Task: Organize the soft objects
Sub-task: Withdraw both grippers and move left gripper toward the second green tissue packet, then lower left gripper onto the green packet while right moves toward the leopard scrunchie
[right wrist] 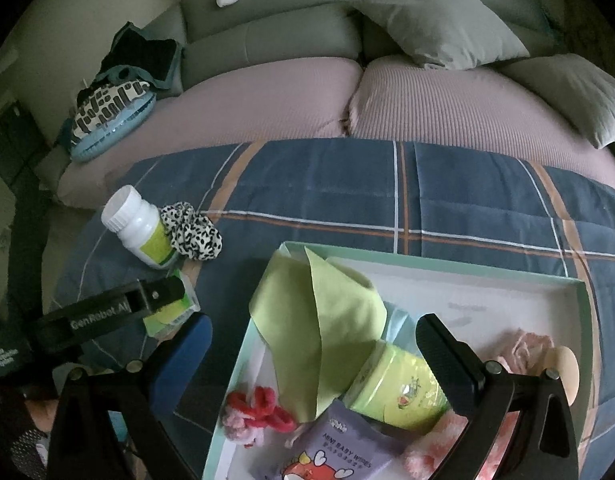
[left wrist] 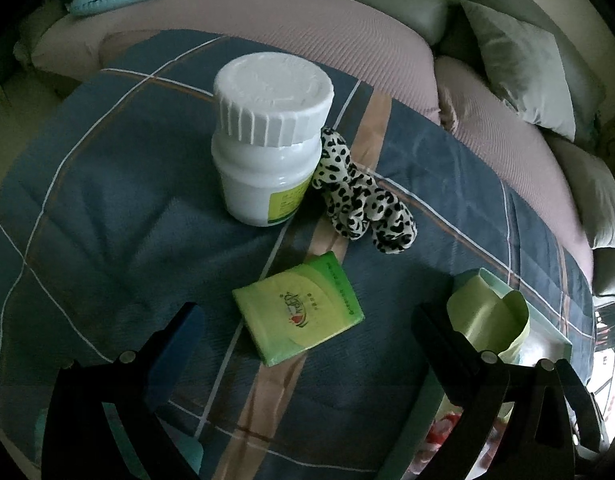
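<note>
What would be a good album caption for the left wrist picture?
Open left gripper above a green tissue pack on the plaid quilt, white bottle and leopard scrunchie beyond.

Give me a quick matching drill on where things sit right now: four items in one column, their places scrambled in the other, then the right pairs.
Items:
1. white bottle
2. leopard-print scrunchie
3. green tissue pack
4. baby wipes pack

Places:
A. flat on the quilt, between the open fingers of the left gripper
B. inside the box, near its front edge
C. on the quilt, against the bottle's side
D. standing on the quilt, at the far left of the right wrist view

Pairs: 1-D, 2-C, 3-A, 4-B
</note>
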{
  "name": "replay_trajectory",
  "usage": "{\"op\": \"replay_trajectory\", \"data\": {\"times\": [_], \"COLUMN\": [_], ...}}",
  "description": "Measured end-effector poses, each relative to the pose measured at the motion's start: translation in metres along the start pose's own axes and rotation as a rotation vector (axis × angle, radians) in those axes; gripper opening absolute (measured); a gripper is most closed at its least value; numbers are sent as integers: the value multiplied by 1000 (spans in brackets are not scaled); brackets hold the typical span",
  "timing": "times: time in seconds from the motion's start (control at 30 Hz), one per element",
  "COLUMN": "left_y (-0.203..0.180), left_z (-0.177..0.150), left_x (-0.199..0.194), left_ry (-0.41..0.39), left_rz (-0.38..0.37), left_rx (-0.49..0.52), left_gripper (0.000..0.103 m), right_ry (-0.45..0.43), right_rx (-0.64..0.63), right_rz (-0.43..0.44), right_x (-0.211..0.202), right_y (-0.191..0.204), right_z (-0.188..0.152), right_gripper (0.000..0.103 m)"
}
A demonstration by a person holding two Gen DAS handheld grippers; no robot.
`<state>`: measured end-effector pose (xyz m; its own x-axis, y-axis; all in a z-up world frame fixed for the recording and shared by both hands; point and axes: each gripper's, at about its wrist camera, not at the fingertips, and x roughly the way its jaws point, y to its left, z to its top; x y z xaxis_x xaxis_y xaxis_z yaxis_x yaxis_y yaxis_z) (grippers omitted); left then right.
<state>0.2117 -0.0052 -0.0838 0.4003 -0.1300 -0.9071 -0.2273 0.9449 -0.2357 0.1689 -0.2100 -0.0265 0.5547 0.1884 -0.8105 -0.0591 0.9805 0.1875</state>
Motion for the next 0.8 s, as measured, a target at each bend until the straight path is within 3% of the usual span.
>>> {"op": "replay_trajectory", "data": {"times": [0.53,0.6,0.67,0.8], "left_y": [-16,-17,-18,-15], "left_z": [1,0,-1,-3], "left_x": [31,32,33,30], "left_ry": [18,12,10,6], "left_rz": [51,55,70,62], "left_rx": [24,31,43,43], "left_gripper": [102,95,75,75], "right_ry": [27,27,27,29], "right_rx": [51,55,58,63], "right_rz": [0,-1,-1,-2], "right_x": [6,6,6,6], "right_y": [-16,-17,-18,-20], "right_z": [-4,-4,-4,-4], "right_gripper": [103,103,103,103]}}
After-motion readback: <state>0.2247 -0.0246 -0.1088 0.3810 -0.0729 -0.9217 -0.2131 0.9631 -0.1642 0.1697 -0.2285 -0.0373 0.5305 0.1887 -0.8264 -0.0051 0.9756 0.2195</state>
